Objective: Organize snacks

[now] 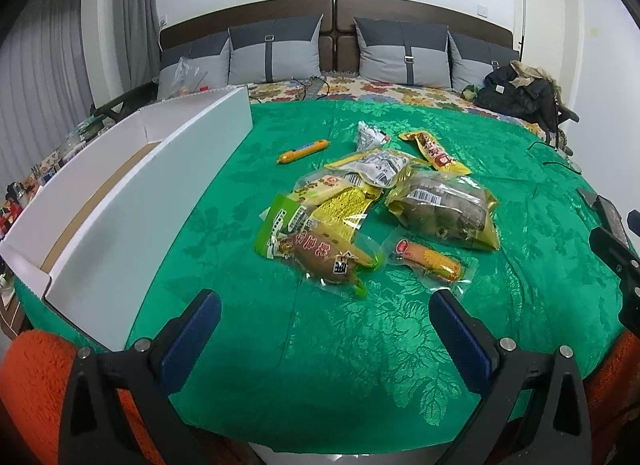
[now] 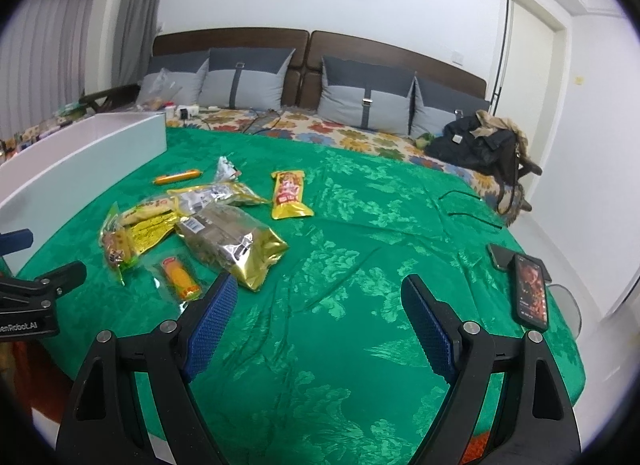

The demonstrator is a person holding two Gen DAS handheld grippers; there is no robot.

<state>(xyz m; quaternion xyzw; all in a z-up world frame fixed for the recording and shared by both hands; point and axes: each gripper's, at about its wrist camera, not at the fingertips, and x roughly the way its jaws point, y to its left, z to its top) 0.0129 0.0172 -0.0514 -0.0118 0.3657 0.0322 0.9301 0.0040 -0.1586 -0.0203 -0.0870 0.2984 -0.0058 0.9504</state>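
As both grippers hover spread and empty, the clear-wrapped orange sausage packet [image 1: 430,265] at the snack pile's near edge lies crosswise, seemingly nearer the left gripper [image 1: 325,335] than the right gripper [image 2: 316,325].

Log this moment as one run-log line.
left claw: open, empty | right claw: open, empty | snacks: loose on green cloth | white box: no snacks visible inside

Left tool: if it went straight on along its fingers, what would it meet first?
Probably the clear-wrapped brown snack pack at the near edge of the pile, with the corn sausage pack just right of it. The left tool is open above the green cloth; depth is uncertain.
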